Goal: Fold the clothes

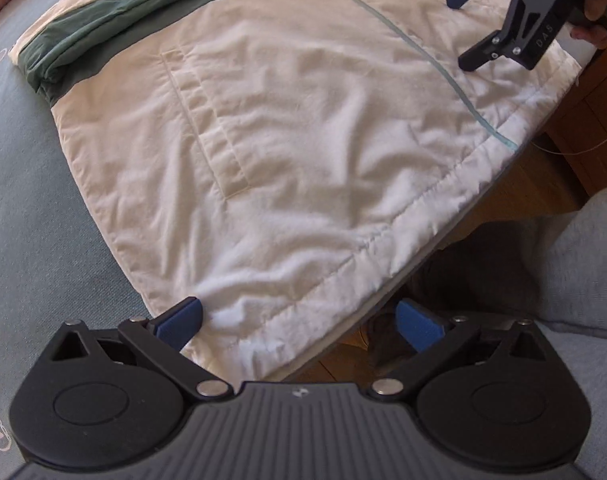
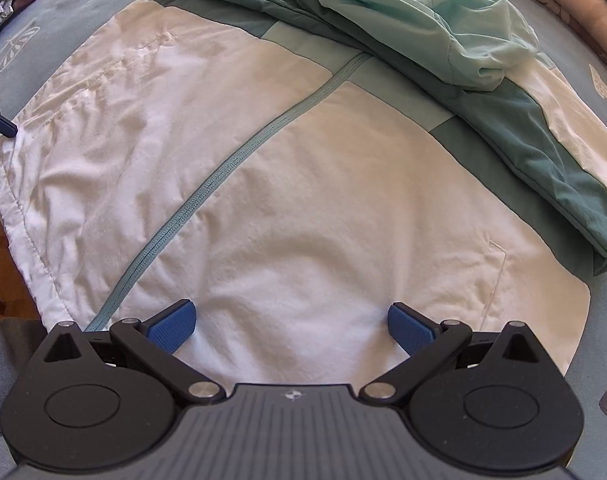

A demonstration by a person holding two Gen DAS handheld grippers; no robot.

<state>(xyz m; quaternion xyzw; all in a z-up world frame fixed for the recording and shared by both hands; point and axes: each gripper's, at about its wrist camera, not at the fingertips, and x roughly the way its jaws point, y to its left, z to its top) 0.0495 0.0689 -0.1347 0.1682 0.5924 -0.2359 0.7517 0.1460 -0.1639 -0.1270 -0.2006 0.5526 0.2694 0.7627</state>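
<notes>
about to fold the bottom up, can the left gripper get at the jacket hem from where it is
Probably yes. The left gripper is open with the jacket hem lying just ahead between its fingers, at the bed edge, nothing covering it. The right gripper sits well off to the side.

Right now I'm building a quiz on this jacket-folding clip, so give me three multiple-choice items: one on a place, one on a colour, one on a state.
1. Where does the jacket's hem lie?
A. At the bed's edge, near the floor side
B. In the middle of the bed
C. Against the pillows

2. What colour are the folded-in sleeves?
A. Red
B. Dark green
C. Black

3. How do the two grippers stand?
A. Both open
B. Both shut on the cloth
C. Only the left gripper shut

Answers:
1. A: the left wrist view shows the hem running along the bed's edge, wooden floor beyond it.
2. B: dark green sleeves cross the white jacket near its top.
3. A: the left gripper and right gripper both show blue pads spread wide, pinching nothing.
</notes>
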